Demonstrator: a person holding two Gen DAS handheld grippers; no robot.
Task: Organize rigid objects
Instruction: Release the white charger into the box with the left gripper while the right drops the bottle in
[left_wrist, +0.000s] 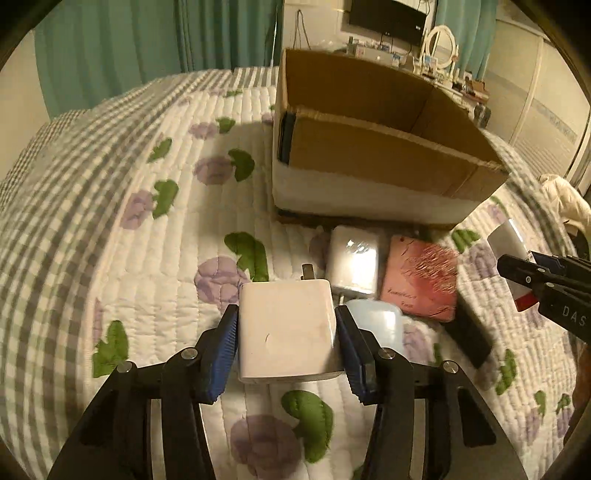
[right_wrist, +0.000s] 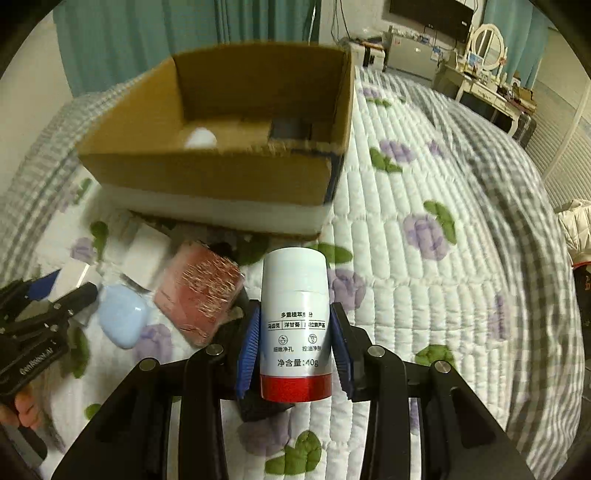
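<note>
My left gripper (left_wrist: 286, 328) is shut on a white plug adapter (left_wrist: 288, 328) above the quilt. My right gripper (right_wrist: 293, 339) is shut on a white tube with a red base (right_wrist: 294, 325); the right gripper also shows at the right edge of the left wrist view (left_wrist: 546, 284). An open cardboard box (left_wrist: 369, 147) stands on the bed just beyond; in the right wrist view the box (right_wrist: 221, 173) holds a white round object (right_wrist: 200, 138) and a dark item (right_wrist: 290, 127). On the quilt lie a pink box (left_wrist: 421, 278), a light blue case (left_wrist: 380, 321) and another white adapter (left_wrist: 354, 264).
A black flat object (left_wrist: 469, 336) lies beside the pink box. The floral quilt (left_wrist: 147, 258) covers the bed, with a checked border. A dressing table with a mirror (right_wrist: 487, 62) and teal curtains (right_wrist: 147, 37) stand behind.
</note>
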